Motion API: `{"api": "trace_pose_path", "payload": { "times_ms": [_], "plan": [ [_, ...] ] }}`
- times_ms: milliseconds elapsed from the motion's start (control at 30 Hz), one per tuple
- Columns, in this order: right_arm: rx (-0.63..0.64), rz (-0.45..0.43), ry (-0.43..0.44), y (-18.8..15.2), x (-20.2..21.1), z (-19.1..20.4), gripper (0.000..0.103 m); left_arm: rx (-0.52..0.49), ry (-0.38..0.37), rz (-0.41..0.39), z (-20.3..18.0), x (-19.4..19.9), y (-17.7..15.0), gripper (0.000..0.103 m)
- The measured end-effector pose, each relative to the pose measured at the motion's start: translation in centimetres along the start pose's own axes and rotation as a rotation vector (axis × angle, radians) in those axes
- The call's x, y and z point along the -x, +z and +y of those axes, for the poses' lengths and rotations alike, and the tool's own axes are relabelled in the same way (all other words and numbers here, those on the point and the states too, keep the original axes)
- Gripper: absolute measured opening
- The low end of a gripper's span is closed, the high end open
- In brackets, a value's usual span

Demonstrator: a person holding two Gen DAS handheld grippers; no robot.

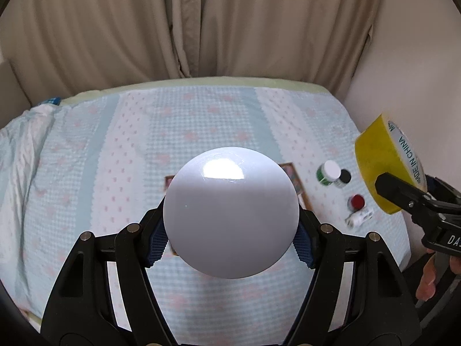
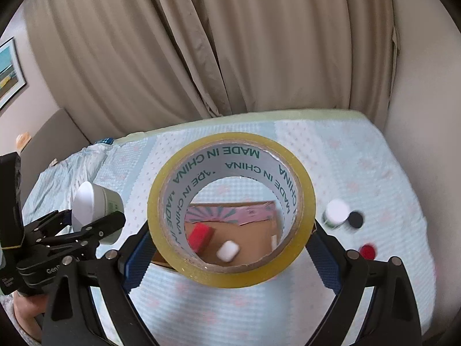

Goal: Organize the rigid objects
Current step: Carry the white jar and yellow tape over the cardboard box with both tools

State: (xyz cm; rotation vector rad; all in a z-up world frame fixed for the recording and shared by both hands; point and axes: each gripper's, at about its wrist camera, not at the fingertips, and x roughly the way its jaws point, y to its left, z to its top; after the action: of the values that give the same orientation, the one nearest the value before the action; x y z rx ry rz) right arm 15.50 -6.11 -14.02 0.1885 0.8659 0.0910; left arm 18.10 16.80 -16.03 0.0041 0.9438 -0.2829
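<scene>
Presently, entries are made as follows.
Left tool (image 1: 232, 235): clenched on a white round jar (image 1: 230, 213), seen base-on; the blue pads (image 1: 157, 245) are pressed to its sides. In the right wrist view the same jar (image 2: 95, 204) is seen carried above the bed.
Right tool (image 2: 230, 248): clenched across a yellow tape roll (image 2: 230, 210), its core printed "MADE IN CHINA"; the roll is held clear of the bedding.
Box: a cardboard box (image 2: 245, 230) is seen through the roll's core, lying on the bed; a red block (image 2: 200, 235) and a small white item (image 2: 228, 250) are already inside.
Left on the bed: a white-capped bottle (image 1: 328, 173), a black cap (image 1: 345, 177), a red cap (image 1: 357, 201) and a small white piece (image 1: 360, 217), near one another to the box's right.
Step in hand (judged): both loads are being carried toward the box.
Technique note: each load is best brought over the box opening before release, one at a time, and lowered close to the floor so nothing bounces out.
Caution: the jar is smooth and round; grip pressure is best kept even.
</scene>
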Motion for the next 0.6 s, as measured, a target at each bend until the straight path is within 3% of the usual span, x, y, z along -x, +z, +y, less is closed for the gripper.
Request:
{"api": "trace_pose_path", "payload": {
  "times_ms": [267,600],
  "plan": [
    [-0.051,0.053,-0.025,-1.3,-3.9,4.1,0.093,-0.048,-0.044,0.070,3.7,-4.2,0.3,0.068],
    [-0.029,0.134,-0.067,-2.4,-9.7,4.2,0.093,-0.045,-0.075,0.176,5.4,-11.7,0.2,0.068]
  ]
}}
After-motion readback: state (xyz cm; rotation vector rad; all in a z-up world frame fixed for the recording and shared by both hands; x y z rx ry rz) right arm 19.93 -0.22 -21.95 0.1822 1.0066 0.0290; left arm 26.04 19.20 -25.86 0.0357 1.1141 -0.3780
